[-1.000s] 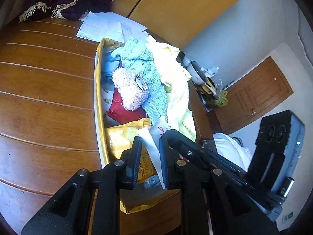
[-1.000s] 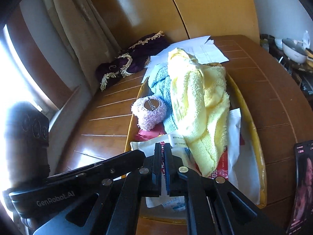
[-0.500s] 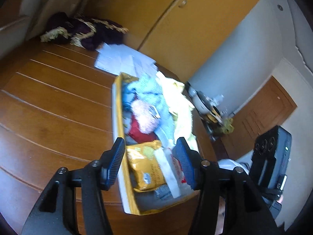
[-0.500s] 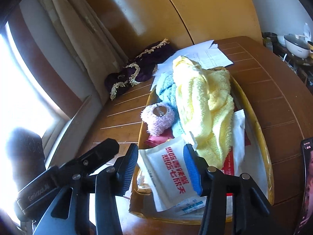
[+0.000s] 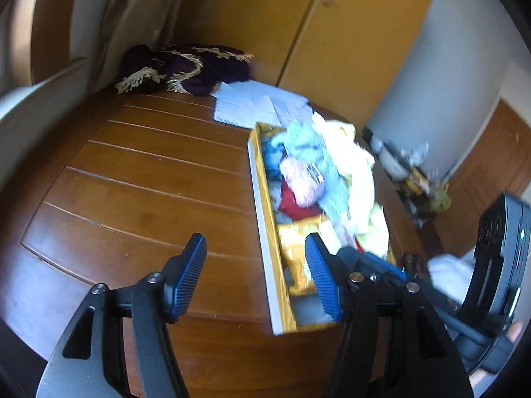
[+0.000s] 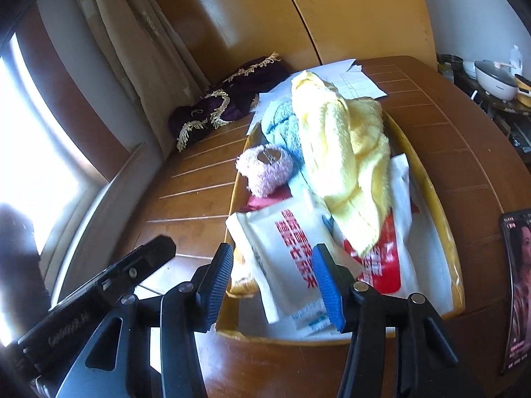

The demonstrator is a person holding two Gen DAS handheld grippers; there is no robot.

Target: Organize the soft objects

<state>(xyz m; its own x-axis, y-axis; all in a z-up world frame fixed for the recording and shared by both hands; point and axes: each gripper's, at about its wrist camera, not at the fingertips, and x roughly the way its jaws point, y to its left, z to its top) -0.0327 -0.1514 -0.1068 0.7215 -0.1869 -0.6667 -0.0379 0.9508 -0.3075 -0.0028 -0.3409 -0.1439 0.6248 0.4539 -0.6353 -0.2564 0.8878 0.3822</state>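
A yellow tray (image 6: 434,199) (image 5: 265,219) on the wooden table holds a yellow towel (image 6: 345,152) (image 5: 355,165), a light blue towel (image 6: 282,126) (image 5: 312,146), a pink fluffy pouch (image 6: 265,169) (image 5: 303,179), a red cloth (image 6: 265,200) and plastic packets (image 6: 288,252). My right gripper (image 6: 272,282) is open, hovering over the tray's near end above a white packet with red print. My left gripper (image 5: 255,272) is open above the table at the tray's left edge. Neither holds anything.
A dark purple fringed cloth (image 5: 186,69) (image 6: 229,99) and white papers (image 5: 259,102) lie at the table's far side by the wardrobe. A phone (image 6: 516,285) lies right of the tray. Kitchenware (image 6: 494,79) stands beyond the table's right edge. A curtain hangs at left.
Both grippers have opened from nearly shut and pulled back and up from the tray. The left one has swung left over the bare table; the white packet lies released in the tray.
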